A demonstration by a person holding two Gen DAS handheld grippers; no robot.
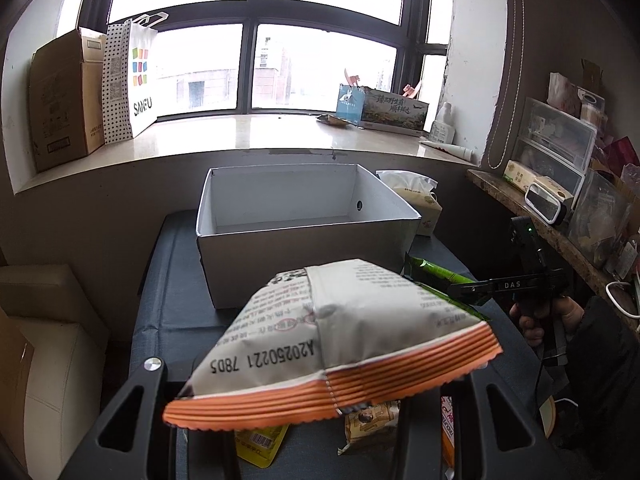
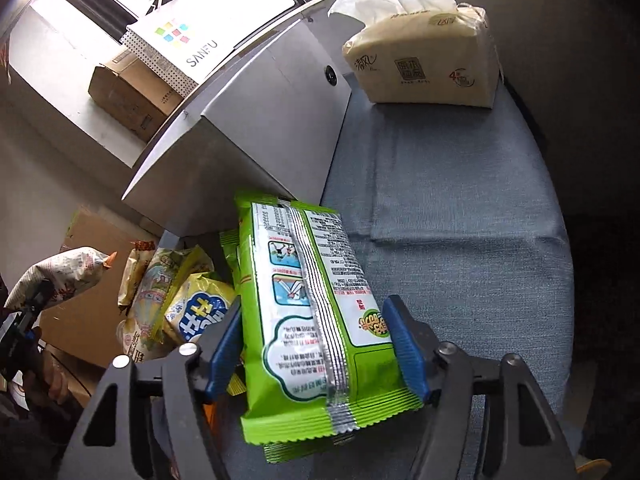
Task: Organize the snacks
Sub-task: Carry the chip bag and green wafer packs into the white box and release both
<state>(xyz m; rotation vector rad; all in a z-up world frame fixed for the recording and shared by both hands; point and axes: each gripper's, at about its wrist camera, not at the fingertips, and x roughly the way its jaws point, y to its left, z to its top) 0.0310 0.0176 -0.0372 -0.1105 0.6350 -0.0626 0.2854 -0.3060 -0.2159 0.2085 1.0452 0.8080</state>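
My left gripper (image 1: pixel 320 396) is shut on a white snack bag with an orange crimped edge (image 1: pixel 328 336) and holds it above the grey cloth, in front of the open white box (image 1: pixel 304 248). My right gripper (image 2: pixel 316 344) is shut on a green snack pack (image 2: pixel 316 312), its blue pads (image 2: pixel 408 348) pressing both sides, just right of the box's corner (image 2: pixel 256 128). The right gripper and green pack also show in the left wrist view (image 1: pixel 480 286). Loose snack bags (image 2: pixel 176 300) lie left of the green pack.
A tissue pack (image 2: pixel 424 60) stands on the grey cloth (image 2: pixel 460 220) beside the box. A cardboard carton (image 1: pixel 64 96) and a SANFU paper bag (image 1: pixel 132 76) stand on the windowsill. A cluttered shelf (image 1: pixel 560 168) runs along the right wall.
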